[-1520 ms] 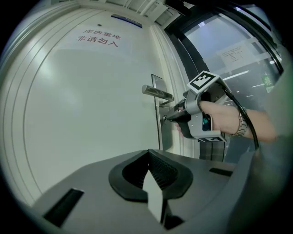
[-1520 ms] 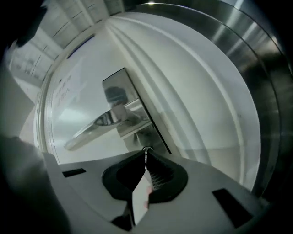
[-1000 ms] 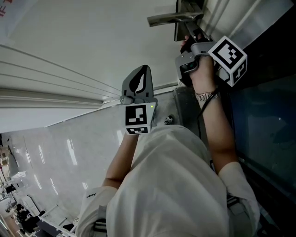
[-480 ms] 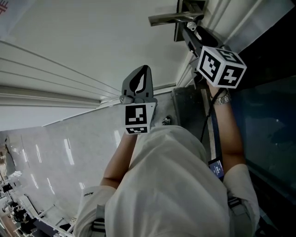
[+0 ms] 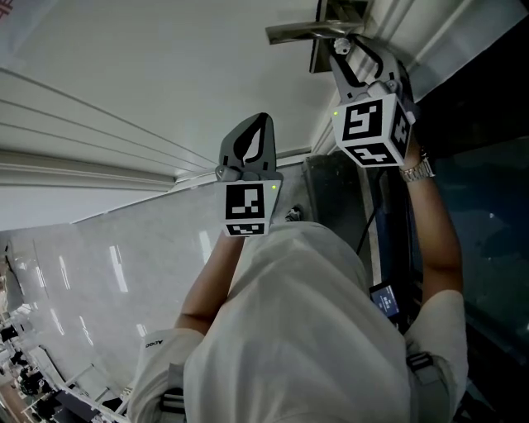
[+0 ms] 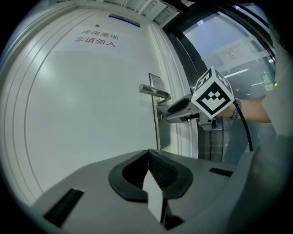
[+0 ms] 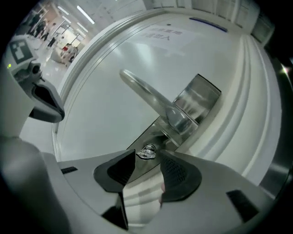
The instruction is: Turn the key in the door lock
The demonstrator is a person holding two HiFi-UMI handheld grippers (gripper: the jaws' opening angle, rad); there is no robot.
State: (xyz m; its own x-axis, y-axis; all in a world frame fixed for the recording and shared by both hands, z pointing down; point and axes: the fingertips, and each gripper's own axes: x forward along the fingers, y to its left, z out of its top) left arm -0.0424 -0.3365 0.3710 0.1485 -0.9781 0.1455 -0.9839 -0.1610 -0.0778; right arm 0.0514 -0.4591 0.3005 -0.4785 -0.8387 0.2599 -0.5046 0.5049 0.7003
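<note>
A small silver key (image 7: 148,152) sits in the lock of the steel plate (image 7: 197,101) under the lever handle (image 7: 149,97) of the white door (image 5: 165,74). My right gripper (image 7: 147,160) points at the lock. Its jaws have just been opening and stand open, one on each side of the key's head without touching it. In the head view the right gripper (image 5: 354,51) is just below the lever handle (image 5: 302,31). My left gripper (image 5: 254,124) hovers in front of the door, away from the lock, shut and with nothing in it. The left gripper view shows its tips (image 6: 147,154) closed and the right gripper (image 6: 173,112) at the lock.
Red print (image 6: 96,39) marks the door's upper part. A dark glass panel (image 5: 479,206) and the door frame (image 5: 388,25) lie right of the lock. The person's white shirt (image 5: 306,330) fills the lower head view, over a glossy floor (image 5: 107,273).
The right gripper has rolled about its own axis at the lock, its marker cube turning round, and its jaws have gone from shut on the key to open. The left gripper has stayed put.
</note>
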